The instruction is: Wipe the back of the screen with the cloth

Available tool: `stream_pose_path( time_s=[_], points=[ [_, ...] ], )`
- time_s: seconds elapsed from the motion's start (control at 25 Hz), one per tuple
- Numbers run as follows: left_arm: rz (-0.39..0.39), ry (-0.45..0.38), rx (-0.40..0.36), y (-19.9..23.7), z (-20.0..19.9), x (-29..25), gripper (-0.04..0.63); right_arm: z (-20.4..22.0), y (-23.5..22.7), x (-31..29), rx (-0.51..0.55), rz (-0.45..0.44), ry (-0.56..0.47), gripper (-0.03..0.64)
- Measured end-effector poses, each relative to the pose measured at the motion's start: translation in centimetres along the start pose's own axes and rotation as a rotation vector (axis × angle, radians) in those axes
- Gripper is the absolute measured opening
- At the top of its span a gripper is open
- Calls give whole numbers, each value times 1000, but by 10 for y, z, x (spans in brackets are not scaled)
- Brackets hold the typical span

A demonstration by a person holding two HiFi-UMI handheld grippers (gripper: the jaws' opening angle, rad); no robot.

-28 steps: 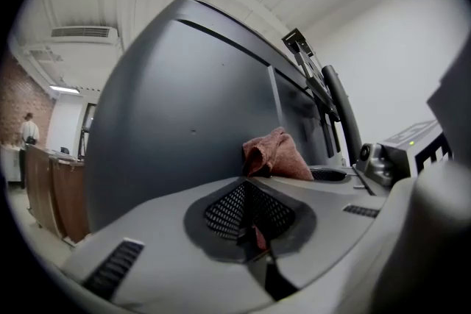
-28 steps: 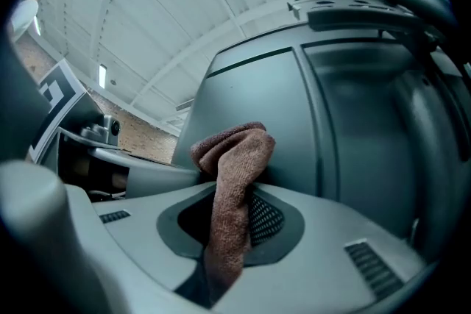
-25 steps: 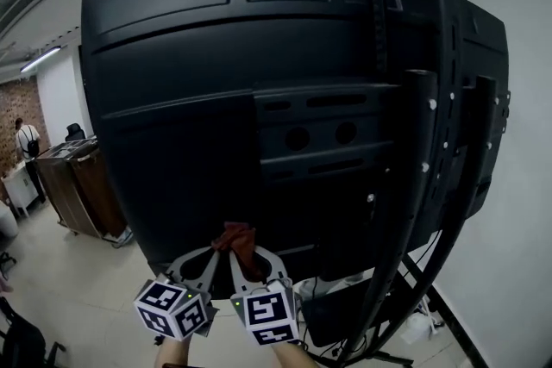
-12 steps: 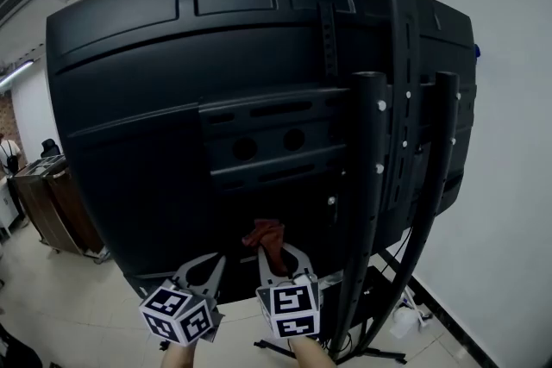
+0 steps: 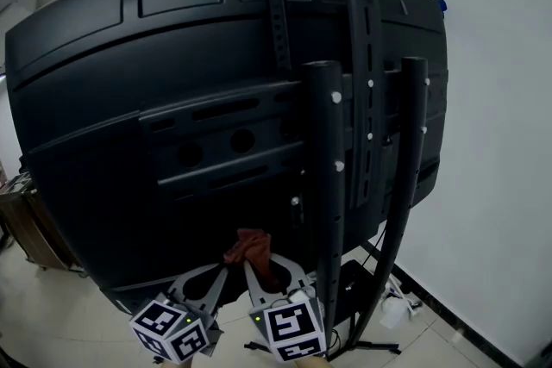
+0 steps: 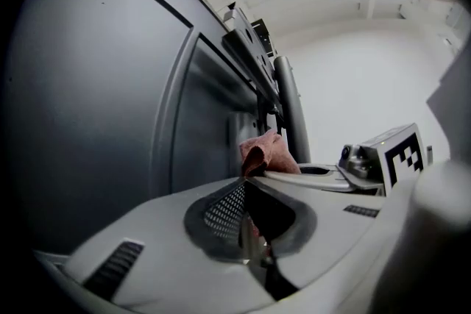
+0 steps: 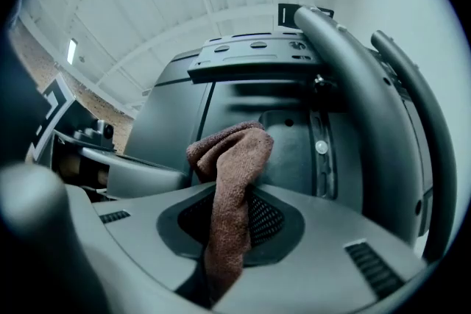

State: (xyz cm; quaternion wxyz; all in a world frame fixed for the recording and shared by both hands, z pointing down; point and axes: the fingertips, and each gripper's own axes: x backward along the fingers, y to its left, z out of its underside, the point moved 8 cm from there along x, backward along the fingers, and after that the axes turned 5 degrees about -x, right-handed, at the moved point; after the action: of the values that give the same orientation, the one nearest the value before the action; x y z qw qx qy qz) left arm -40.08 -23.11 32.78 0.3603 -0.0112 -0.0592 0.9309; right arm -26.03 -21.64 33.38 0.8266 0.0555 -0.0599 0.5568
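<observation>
1. Head view: found the dark back of the screen [image 5: 172, 56] filling most of the frame, mounted on black stand poles [image 5: 323, 185]. Located the reddish-brown cloth [image 5: 248, 244] low against the screen, just above the left tongs [image 5: 221, 273] and the right tongs [image 5: 257, 273], set side by side.
2. Left gripper view: recorded the left tongs clenched together with nothing between them, and the cloth just beyond their tips.
3. Right gripper view: recorded the right tongs clenched on the cloth, its bunched top standing above the tips near the screen; contact not determinable.
</observation>
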Motion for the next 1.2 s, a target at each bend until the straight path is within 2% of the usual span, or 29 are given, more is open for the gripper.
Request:
stream_pose_path(
  time_s=[0.2, 0.36, 0.56, 0.76, 0.88, 1.04, 1.2],
  points=[
    [52, 33, -13, -52, -16, -15, 5, -27, -22, 50, -53, -71, -3, 63],
    [81, 11, -45, -119, -36, -45, 5, -51, -75, 109, -72, -60, -42, 63],
    [74, -22, -60, -209, -58, -97, 5, -77, -149, 183, -54, -69, -31, 63],
    [129, -30, -3, -282, -94, -150, 5, -104, -214, 228, -35, -80, -54, 63],
    [147, -34, 12, -304, -122, -176, 5, -132, -248, 239, -40, -91, -81, 63],
    [144, -49, -72, -318, -173, -206, 5, -180, -285, 238, -21, -125, -117, 63],
    [145, -63, -134, -313, -234, -237, 5, -234, -319, 218, -5, -167, -167, 63]
  ],
)
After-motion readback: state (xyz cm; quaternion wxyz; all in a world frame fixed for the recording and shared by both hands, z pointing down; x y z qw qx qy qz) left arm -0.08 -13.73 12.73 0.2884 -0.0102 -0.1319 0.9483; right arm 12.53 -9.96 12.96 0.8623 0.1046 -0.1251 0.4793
